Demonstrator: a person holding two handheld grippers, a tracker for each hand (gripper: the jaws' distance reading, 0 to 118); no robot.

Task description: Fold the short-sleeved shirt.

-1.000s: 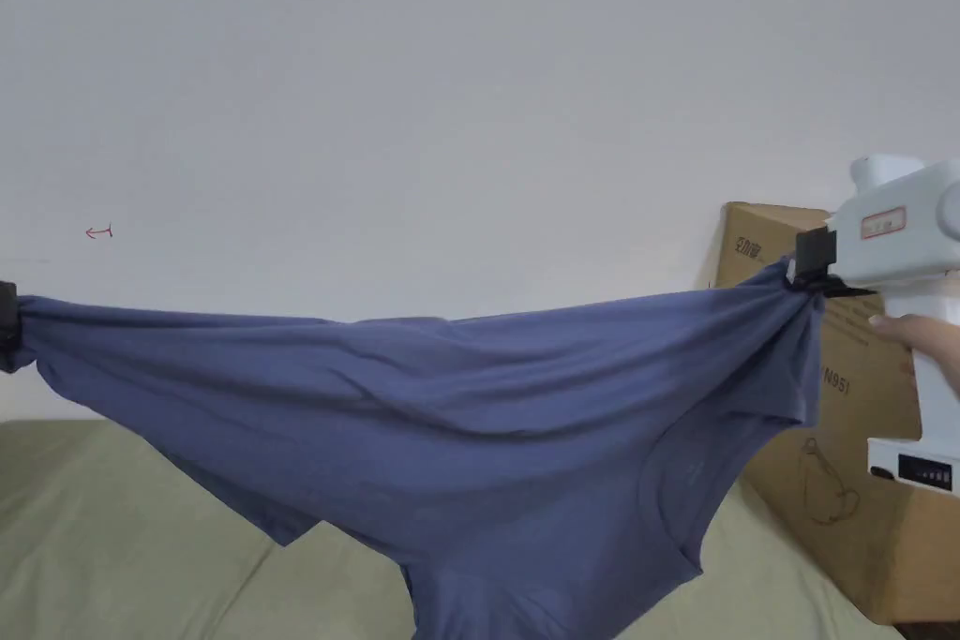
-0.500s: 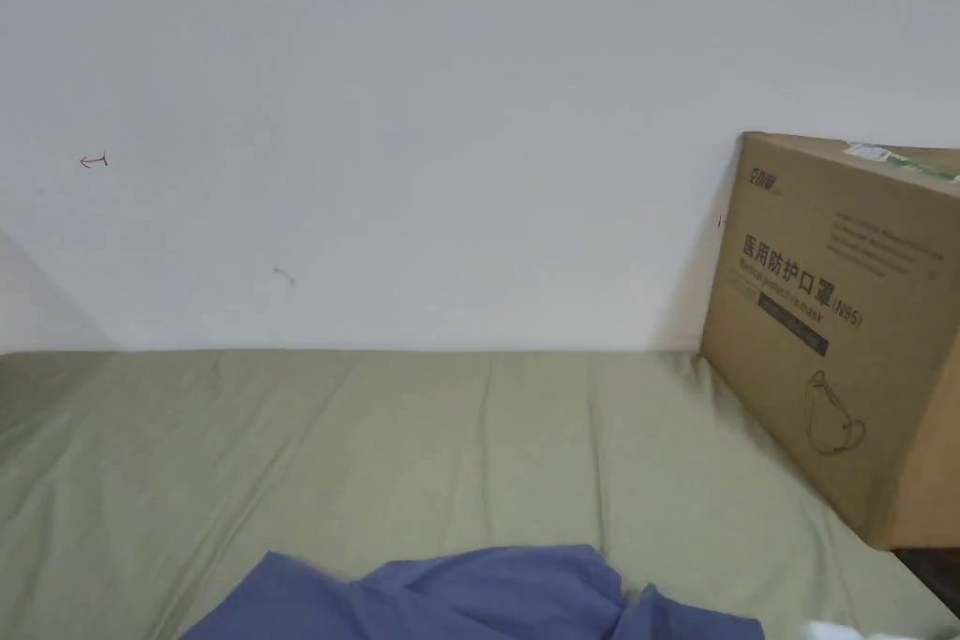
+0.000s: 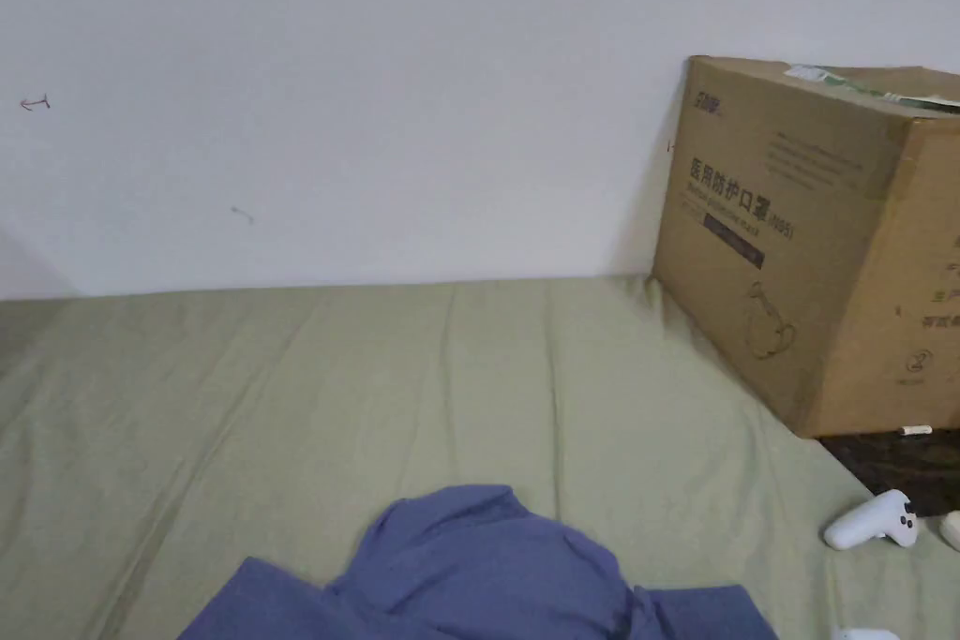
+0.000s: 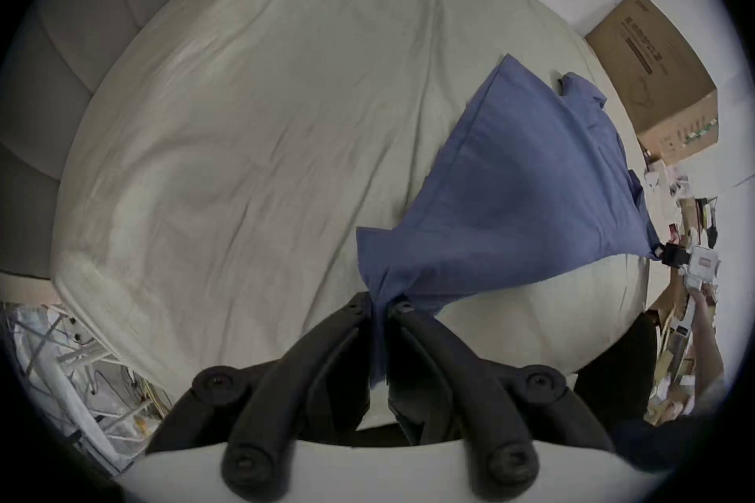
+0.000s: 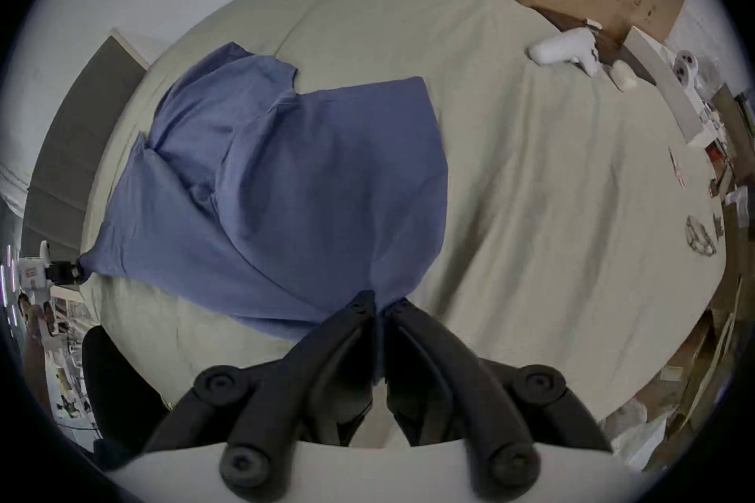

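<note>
The blue short-sleeved shirt lies spread on the pale green bed sheet, bunched at its far end with a sleeve sticking out. In the left gripper view, my left gripper is shut on one near corner of the shirt, and the right gripper holds the opposite corner farther off. In the right gripper view, my right gripper is shut on its corner of the shirt, with the left gripper at the other corner. The near hem hangs taut between both grippers, slightly above the bed.
A large cardboard box stands at the bed's far right against the white wall. A white handheld controller lies on the sheet near the right edge. Clutter sits on the floor beyond the bed's right side.
The shirt was held up stretched in the air a second ago; now it has been lowered onto the bed. The head camera has tilted down and turned right.
</note>
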